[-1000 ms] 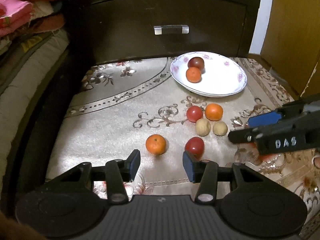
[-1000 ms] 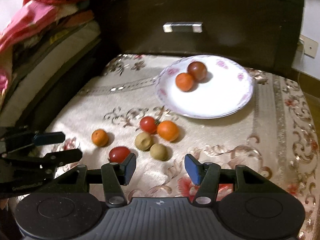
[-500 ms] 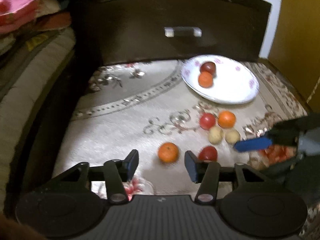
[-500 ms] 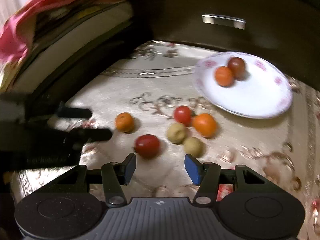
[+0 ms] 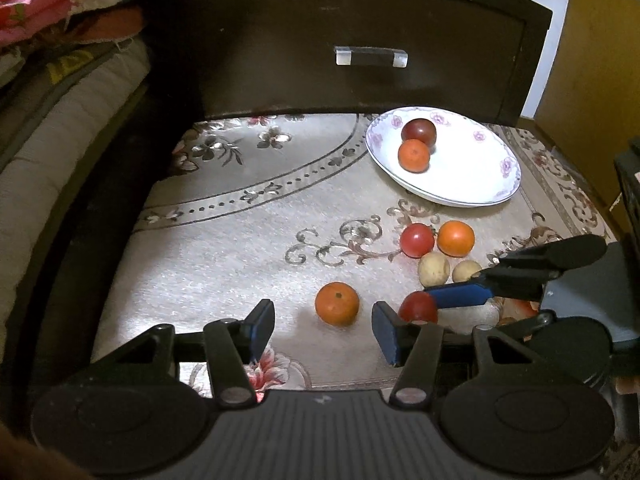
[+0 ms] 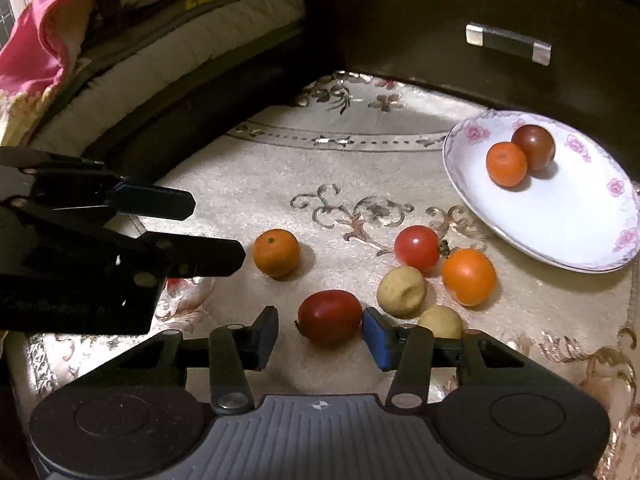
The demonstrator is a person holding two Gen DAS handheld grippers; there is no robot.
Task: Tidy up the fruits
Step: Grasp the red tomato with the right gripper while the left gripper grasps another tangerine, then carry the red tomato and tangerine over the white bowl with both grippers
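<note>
Red tomato (image 6: 329,317) between closing right claw (image 6: 320,338) fingers, untouched.

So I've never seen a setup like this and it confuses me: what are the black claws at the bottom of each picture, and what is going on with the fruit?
Each picture comes from a camera mounted on a hand-held gripper, looking along its two fingers. One view belongs to the left gripper, the other to the right gripper; each also shows in the other's view. A patterned cloth carries a white plate with two fruits in it, and six more lie loose. The right gripper's jaws have just been closing around a dark red tomato, which sits between them, not yet pinched. The left gripper is open and empty, with a small orange just ahead of it.
</note>
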